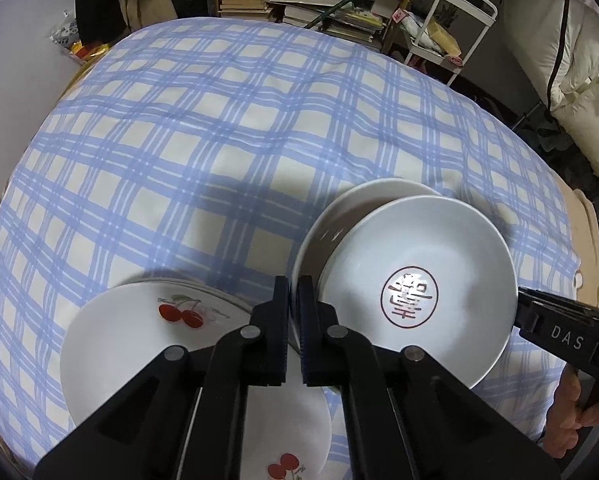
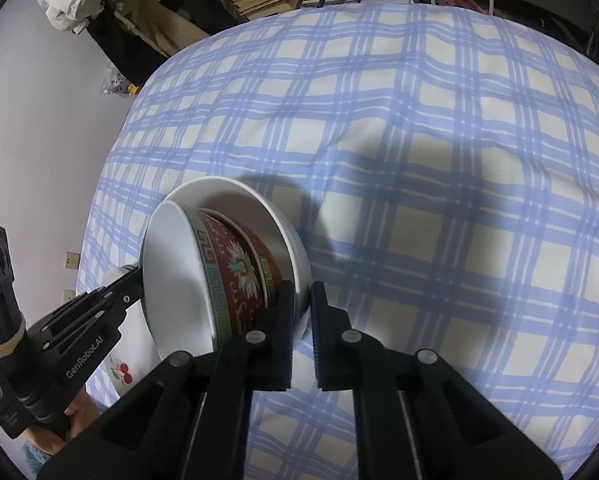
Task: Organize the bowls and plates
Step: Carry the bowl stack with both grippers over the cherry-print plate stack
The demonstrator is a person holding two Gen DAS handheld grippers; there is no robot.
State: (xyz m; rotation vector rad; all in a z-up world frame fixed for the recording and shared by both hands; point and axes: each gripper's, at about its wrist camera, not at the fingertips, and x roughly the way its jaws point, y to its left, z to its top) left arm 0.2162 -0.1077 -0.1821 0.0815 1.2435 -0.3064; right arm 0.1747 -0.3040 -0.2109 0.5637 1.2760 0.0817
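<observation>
A bowl with a red emblem on its white inside (image 1: 419,240) and a red patterned outside (image 2: 239,264) sits tilted in a larger white bowl (image 1: 339,208) on the checked cloth. My left gripper (image 1: 294,304) is shut on the left rim of these nested bowls. My right gripper (image 2: 302,304) is shut on their opposite rim. It reaches in from the right in the left wrist view (image 1: 519,304). Which rim each pad presses is hard to tell. A stack of white cherry plates (image 1: 147,340) lies just left of the bowls, under my left fingers.
The blue-checked cloth (image 1: 239,140) covers the whole table. Bookshelves (image 1: 299,4) and a white trolley (image 1: 451,28) stand beyond its far edge, a white wall (image 2: 39,140) to the left. A person's hand (image 1: 571,400) holds the right gripper's handle.
</observation>
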